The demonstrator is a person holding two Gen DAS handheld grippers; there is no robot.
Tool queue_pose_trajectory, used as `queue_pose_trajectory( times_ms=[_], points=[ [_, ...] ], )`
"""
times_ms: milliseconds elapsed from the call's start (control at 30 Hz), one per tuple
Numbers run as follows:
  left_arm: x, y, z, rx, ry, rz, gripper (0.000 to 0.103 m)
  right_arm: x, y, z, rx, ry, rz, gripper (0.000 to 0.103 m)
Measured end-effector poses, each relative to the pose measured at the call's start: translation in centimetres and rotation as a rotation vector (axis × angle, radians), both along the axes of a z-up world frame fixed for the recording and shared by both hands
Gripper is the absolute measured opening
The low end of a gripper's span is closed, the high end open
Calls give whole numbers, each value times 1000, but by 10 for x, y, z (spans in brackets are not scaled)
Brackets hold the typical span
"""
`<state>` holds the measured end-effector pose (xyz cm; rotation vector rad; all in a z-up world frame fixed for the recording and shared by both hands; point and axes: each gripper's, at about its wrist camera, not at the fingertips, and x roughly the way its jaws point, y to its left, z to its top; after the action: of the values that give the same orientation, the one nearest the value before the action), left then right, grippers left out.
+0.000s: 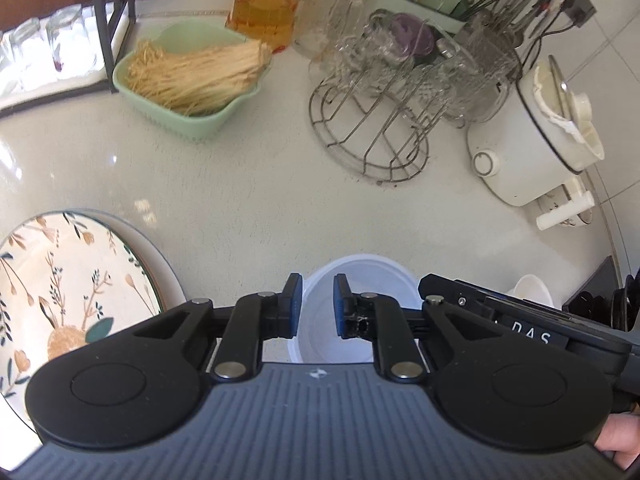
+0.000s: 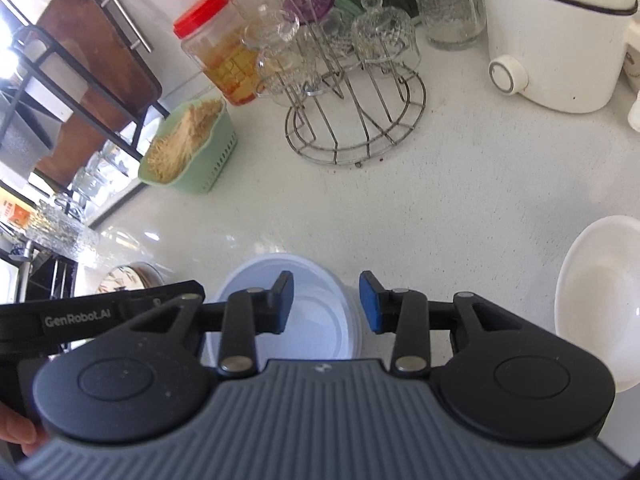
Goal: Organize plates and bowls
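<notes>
plate [image 1: 76,280] | fills left view; white bowl [image 2: 600,300] | right view

Both views are bright with daylight from the left; the white countertop [image 1: 248,184] carries soft window glare near its left side, and the far left corner of the right wrist view is blown out. Shadows are faint and diffuse (darkest under the wire glass rack [image 2: 356,128]); fisheye bending curves every edge; focus is fairly even, the margins slightly smeared.
</notes>
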<state>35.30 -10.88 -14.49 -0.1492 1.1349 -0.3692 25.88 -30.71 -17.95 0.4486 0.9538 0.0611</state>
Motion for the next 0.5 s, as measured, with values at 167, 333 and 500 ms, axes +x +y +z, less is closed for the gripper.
queue_pose_trajectory(
  times_ms=[167,333,500],
  points=[
    [-7,-2,19,-9,-32,-38,18,-10,-1,14,-9,-35,-30,40],
    [-18,-6,40,-16,-65,-83,18,-25,-3,35,-36,-88,-75,40],
    [-28,-16,60,-17,-126,-138,18,-43,-9,55,-52,-143,-130,40]
  ],
)
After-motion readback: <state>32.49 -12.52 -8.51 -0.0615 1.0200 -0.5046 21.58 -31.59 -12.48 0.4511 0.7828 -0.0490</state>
